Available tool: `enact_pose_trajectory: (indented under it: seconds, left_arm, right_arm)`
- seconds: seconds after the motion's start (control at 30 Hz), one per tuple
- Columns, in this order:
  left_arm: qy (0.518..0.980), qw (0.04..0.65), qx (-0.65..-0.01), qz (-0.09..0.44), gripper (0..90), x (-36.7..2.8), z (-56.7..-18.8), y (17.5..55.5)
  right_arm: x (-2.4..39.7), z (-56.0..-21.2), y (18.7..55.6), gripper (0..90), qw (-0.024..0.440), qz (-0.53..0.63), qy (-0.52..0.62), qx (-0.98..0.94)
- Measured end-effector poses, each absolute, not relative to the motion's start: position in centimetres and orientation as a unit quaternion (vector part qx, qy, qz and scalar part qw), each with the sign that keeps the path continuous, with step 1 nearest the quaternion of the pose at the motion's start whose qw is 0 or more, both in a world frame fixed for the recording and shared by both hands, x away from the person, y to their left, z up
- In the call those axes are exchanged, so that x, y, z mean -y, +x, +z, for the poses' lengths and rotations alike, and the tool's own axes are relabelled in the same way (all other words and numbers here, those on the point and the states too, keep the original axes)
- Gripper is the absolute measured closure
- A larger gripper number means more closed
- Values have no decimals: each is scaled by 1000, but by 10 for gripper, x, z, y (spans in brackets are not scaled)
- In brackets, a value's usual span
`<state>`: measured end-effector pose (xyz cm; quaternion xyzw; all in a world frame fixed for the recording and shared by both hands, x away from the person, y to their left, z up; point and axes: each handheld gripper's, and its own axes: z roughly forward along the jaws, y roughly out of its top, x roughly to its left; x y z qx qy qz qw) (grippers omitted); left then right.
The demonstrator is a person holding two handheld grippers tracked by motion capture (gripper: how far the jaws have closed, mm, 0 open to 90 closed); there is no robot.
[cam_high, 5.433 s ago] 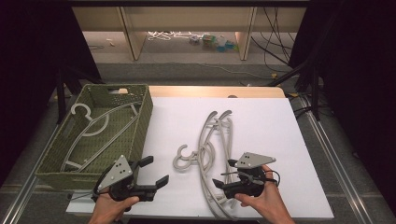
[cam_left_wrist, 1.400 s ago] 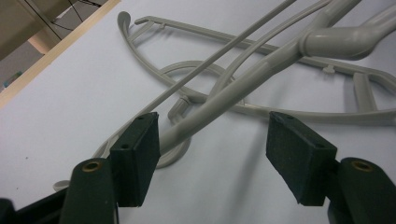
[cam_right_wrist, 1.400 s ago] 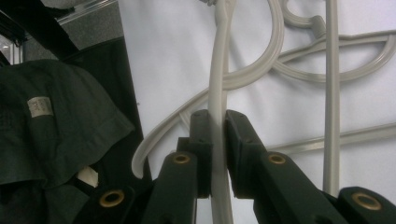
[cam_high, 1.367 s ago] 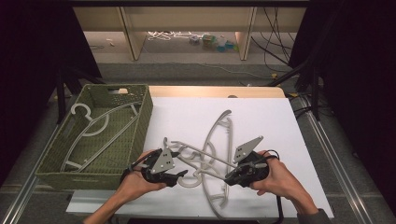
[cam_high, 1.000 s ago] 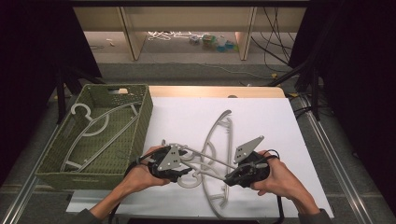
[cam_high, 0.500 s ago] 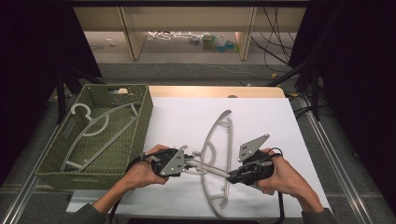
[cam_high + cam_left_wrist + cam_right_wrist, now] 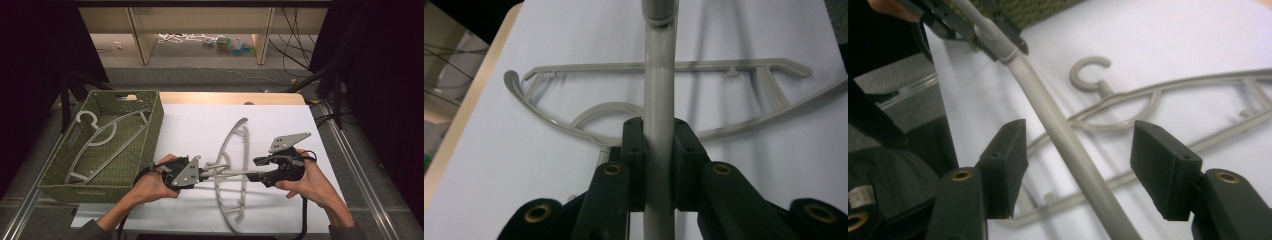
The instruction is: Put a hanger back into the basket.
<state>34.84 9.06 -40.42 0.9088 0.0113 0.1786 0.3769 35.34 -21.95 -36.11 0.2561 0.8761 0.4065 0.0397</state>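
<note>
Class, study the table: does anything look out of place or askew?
Yes. One grey hanger hangs level above the white table, pinched at one end by the left gripper. It crosses another hanger that lies flat. A third hanger sits tidily in the green basket.

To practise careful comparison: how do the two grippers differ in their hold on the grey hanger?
The left gripper has its jaws shut on the hanger; the right gripper has just opened, the bar loose between its pads. The left gripper sits nearer the green basket, the right one farther from it. Both are hand-held with black jaws.
</note>
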Motion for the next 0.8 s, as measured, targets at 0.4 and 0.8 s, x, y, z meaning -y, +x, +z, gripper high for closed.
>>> enact_pose_trajectory:
  seconds: [0.4,0.8]
  left_arm:
    - [889,414,-157,118,794,-112,-399,361]
    - [836,479,-255,78,794,-145,-383,361]
  right_arm:
    - [219,-340,344,223,152,450,302,-827]
    - [226,-342,319,176,194,469,338,-792]
